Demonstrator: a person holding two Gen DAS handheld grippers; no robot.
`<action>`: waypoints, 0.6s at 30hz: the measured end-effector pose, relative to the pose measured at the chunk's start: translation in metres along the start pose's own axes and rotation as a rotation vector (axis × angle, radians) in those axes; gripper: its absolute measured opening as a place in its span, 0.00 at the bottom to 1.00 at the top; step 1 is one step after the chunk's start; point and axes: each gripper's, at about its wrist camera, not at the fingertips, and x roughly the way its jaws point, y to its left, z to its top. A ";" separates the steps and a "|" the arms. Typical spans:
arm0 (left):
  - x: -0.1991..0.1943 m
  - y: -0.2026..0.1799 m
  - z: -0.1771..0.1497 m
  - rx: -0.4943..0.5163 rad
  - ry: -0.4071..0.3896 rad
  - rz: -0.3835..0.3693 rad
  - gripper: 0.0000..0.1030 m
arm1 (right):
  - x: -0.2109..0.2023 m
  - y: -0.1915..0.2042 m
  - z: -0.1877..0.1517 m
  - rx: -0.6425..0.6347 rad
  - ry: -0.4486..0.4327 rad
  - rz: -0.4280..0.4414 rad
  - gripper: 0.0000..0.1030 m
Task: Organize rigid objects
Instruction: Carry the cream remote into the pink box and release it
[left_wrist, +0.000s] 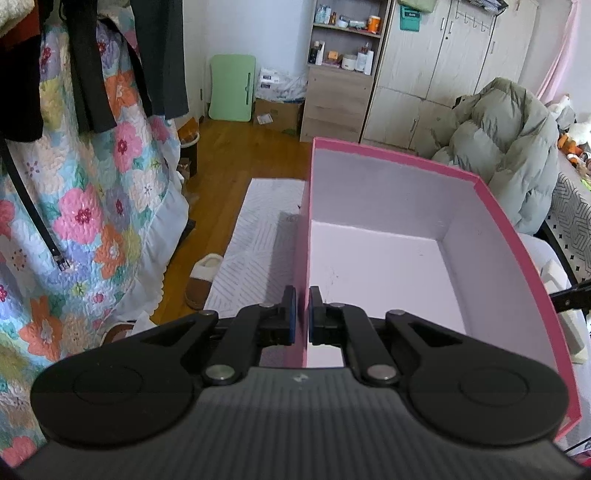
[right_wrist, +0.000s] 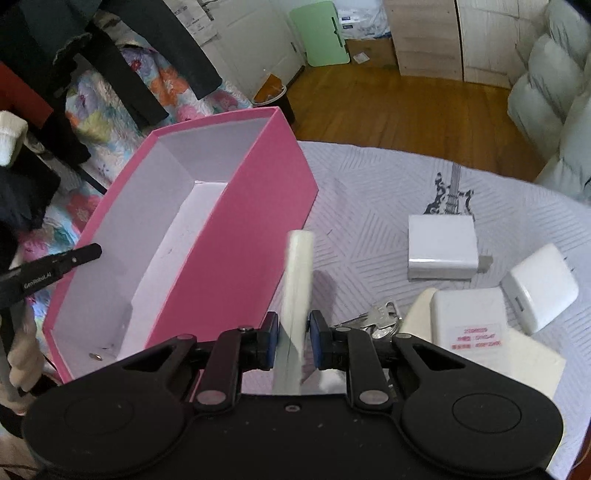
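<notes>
Pinching the near wall of the pink box (left_wrist: 509, 266) in the left claw (left_wrist: 302, 314), steadying it, interior bare and roomy. Further right, right claw (right_wrist: 293, 339) clenched on a pale flat slab (right_wrist: 297, 280), edge-up just beside the box's outer wall, probably bound over that rim. Beyond, white chargers (right_wrist: 441, 247), keys (right_wrist: 382, 317) waiting on the bed cover (right_wrist: 369, 184).

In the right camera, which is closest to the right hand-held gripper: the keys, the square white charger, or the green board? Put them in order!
1. Silver metal keys, just right of its fingers.
2. Square white plastic charger, farther right on the mat.
3. Pale green folded board, leaning at the far wall.
</notes>
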 end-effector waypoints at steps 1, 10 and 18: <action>0.003 0.000 -0.001 0.001 0.006 0.003 0.06 | -0.002 -0.001 0.001 0.005 -0.012 0.007 0.21; 0.009 -0.003 -0.005 0.020 -0.001 0.033 0.07 | -0.014 0.001 0.004 -0.051 -0.042 -0.045 0.21; 0.010 -0.004 -0.006 0.025 -0.013 0.028 0.06 | -0.066 0.028 0.026 -0.133 -0.238 -0.098 0.21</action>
